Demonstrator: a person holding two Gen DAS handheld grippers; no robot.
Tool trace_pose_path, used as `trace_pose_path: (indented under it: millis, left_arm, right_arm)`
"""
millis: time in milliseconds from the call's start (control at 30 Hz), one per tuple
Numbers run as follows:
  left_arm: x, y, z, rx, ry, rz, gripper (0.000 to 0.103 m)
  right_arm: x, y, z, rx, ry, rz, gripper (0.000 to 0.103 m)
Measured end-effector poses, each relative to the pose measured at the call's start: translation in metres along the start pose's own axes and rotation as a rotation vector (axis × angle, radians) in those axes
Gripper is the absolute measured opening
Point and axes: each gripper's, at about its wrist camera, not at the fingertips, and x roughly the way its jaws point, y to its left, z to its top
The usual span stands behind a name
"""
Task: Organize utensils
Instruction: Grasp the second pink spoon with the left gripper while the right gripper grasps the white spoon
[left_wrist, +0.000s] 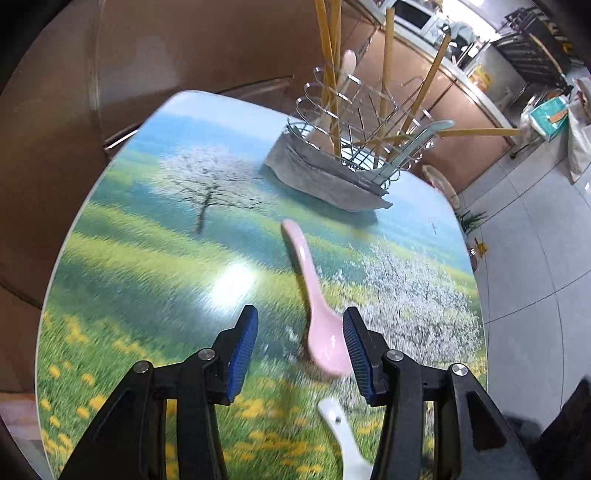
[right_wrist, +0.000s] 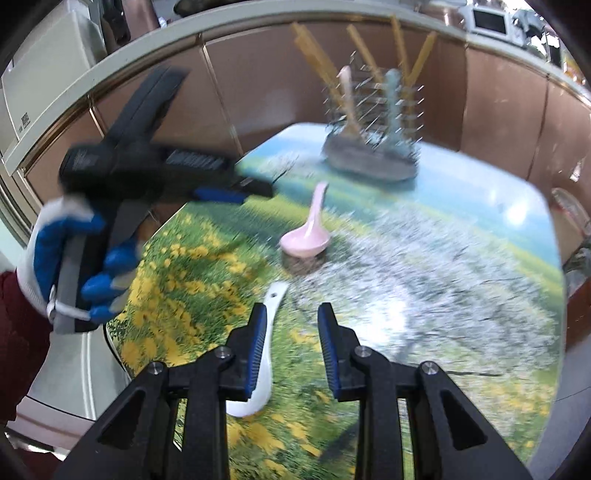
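A pink soup spoon (left_wrist: 308, 288) (right_wrist: 306, 234) lies mid-table, its handle toward a wire utensil rack (left_wrist: 351, 147) (right_wrist: 369, 147) that holds yellow chopsticks and two spoons. My left gripper (left_wrist: 300, 314) hovers open above the pink spoon's bowl, which shows next to the right finger. In the right wrist view the left gripper (right_wrist: 258, 188) hangs over the table's left edge, held by a gloved hand (right_wrist: 74, 266). A white spoon (left_wrist: 343, 443) (right_wrist: 275, 299) lies nearer the front edge. My right gripper (right_wrist: 292, 310) is open above it, and its left finger covers part of the spoon.
The table (left_wrist: 147, 258) (right_wrist: 443, 295) carries a printed meadow scene and has rounded corners. Brown cabinet panels stand behind it, with a microwave (left_wrist: 413, 18) on the counter. Tiled floor (left_wrist: 535, 258) and bags (left_wrist: 554, 118) lie to the right.
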Motion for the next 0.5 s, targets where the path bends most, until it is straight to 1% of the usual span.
trace_pose_path:
  millis: [67,200,267,367,400,467,500]
  left_arm:
    - [0.014,-0.004,0.010,0.008,0.030,0.005,0.048]
    - [0.040,-0.011,0.026,0.010,0.086,0.034,0.048]
    - [0.050,-0.014,0.031,0.018,0.117,0.055,0.048]
    - [0.066,-0.012,0.034,0.005,0.168,0.044,0.047]
    - [0.070,-0.011,0.034,0.001,0.182,0.043,0.040]
    - [0.070,-0.010,0.033,0.015,0.175,0.038,0.033]
    - [0.071,-0.009,0.034,0.014,0.180,0.030,0.026]
  right_arm:
    - [0.011,0.003,0.000,-0.004,0.022,0.017,0.028]
    - [0.033,0.009,0.002,-0.011,0.064,0.051,0.034]
    - [0.041,0.012,0.002,-0.022,0.086,0.052,0.034]
    - [0.054,0.016,0.003,-0.039,0.124,0.045,0.034]
    - [0.059,0.017,0.003,-0.041,0.139,0.040,0.034]
    - [0.066,0.019,0.005,-0.042,0.162,0.039,0.034]
    - [0.069,0.020,0.006,-0.047,0.174,0.034,0.034]
